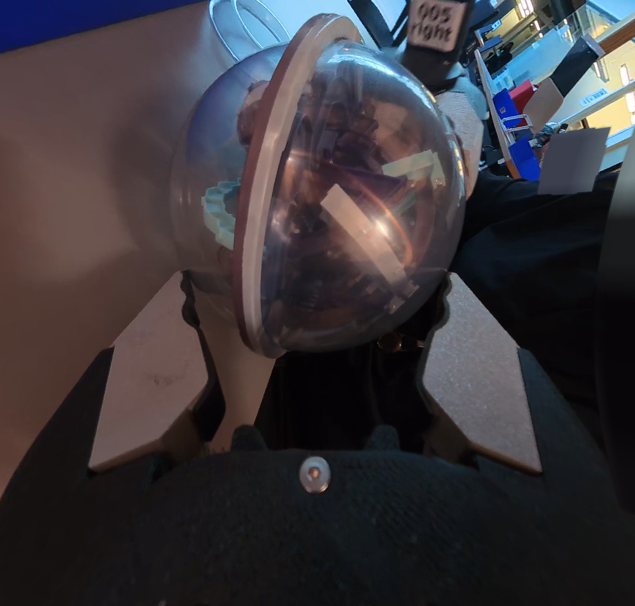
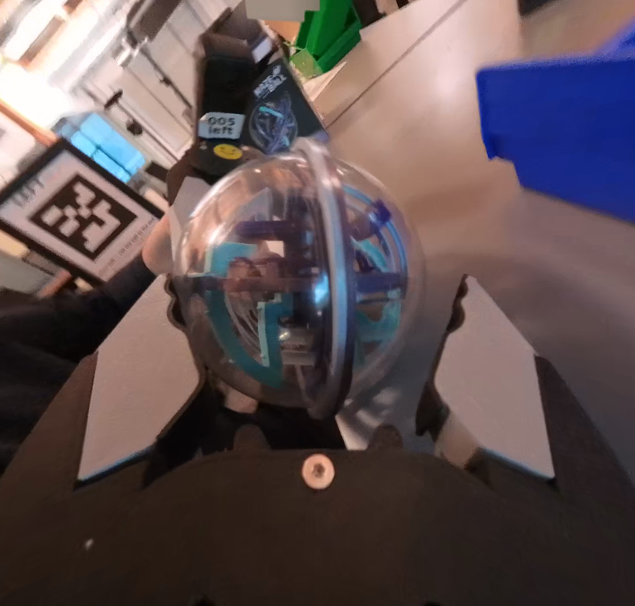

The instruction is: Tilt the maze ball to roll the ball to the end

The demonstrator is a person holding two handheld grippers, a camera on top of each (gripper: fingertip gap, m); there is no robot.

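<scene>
the maze ball (image 1: 330, 184), a clear plastic sphere with a pale band round its middle, sat clamped between both grippers, lifted clear of the tan table (image 1: 86, 160). the left gripper (image 1: 314, 282) gripped it from one side: the ball filled the space between its two fingers, and the dark wavy pads (image 1: 187, 301) pressed against the lower curve of the shell on either side. the seam band ran tilted, from above and ahead of the fingertips down toward the gripper's body. inside the shell were teal toothed tracks and dark purple pieces; the small ball inside could not be made out.

the right gripper (image 2: 314, 301) held the same sphere (image 2: 299, 280) from the opposite side, its pads (image 2: 173, 304) against the shell to left and right, the seam standing nearly upright just right of centre between the fingers. the view was blurred.

beyond the ball, each view showed the other gripper's black body, bearing a label: the right one far ahead and up in the left view, the left one just behind the ball in the right view. a bit of a hand (image 2: 156, 246) showed left of the ball, and a dark sleeve (image 1: 532, 246) lay right of the left gripper's fingers.

a clear plastic ring stand (image 1: 240, 22) sat on the table ahead and left of the left gripper. a blue box (image 2: 563, 132) lay up and right of the right gripper, a black-and-white marker board (image 2: 79, 225) stood to its left, and a dark toy package (image 2: 275, 115) stood beyond the ball.
</scene>
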